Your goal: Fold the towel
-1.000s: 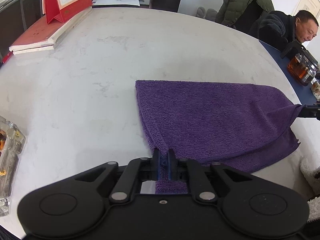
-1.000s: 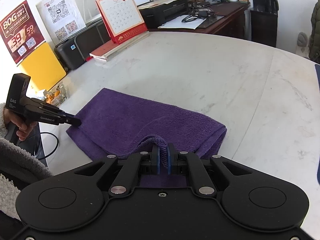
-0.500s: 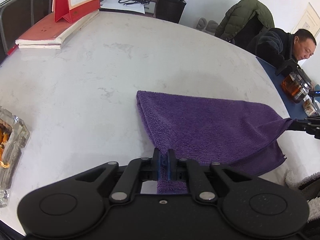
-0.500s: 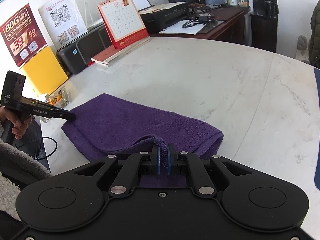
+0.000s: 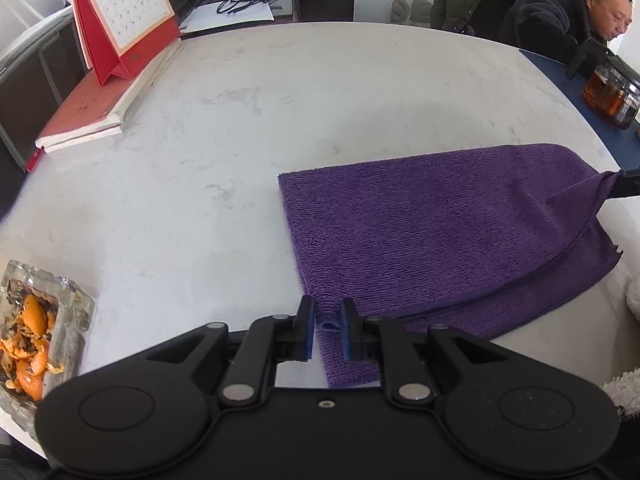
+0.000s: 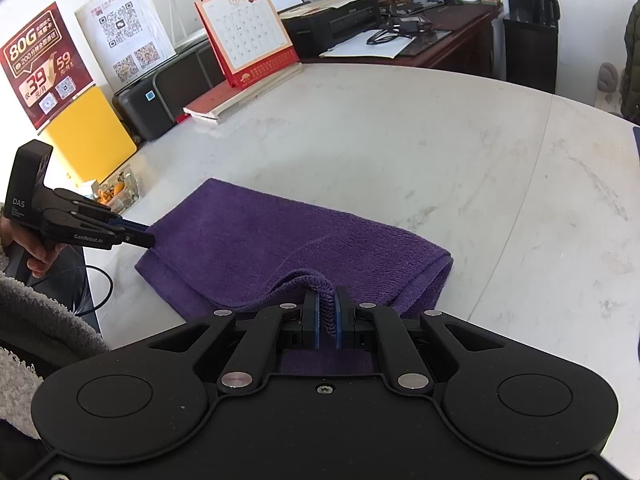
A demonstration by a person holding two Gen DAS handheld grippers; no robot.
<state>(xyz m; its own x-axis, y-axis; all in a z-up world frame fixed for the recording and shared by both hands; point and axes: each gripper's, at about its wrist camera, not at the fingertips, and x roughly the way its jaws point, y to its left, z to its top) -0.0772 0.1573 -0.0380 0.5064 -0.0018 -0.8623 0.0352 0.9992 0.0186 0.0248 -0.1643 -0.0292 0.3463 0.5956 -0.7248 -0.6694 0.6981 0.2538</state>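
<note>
A purple towel (image 5: 440,232), folded double, lies on the white marble table (image 5: 280,100). In the left wrist view my left gripper (image 5: 327,326) stands at the towel's near left corner. Its jaws are slightly parted and the corner lies flat between them. My right gripper (image 6: 328,316) is shut on a bunched corner of the towel (image 6: 260,240), held a little above the layer below. The left wrist view shows the right gripper (image 5: 618,184) at the far right edge with that corner pulled up. Seen from the right wrist, the left gripper (image 6: 150,241) touches the towel's far left corner.
A glass ashtray with orange peel (image 5: 36,340) sits near the left gripper. A red desk calendar (image 5: 120,20) stands on books (image 5: 100,108) at the back left. A glass teapot (image 5: 612,96) and a seated person (image 5: 560,12) are at the back right.
The left gripper's jaws have parted a little and its towel corner now lies flat on the table. The right gripper keeps its hold on its corner.
</note>
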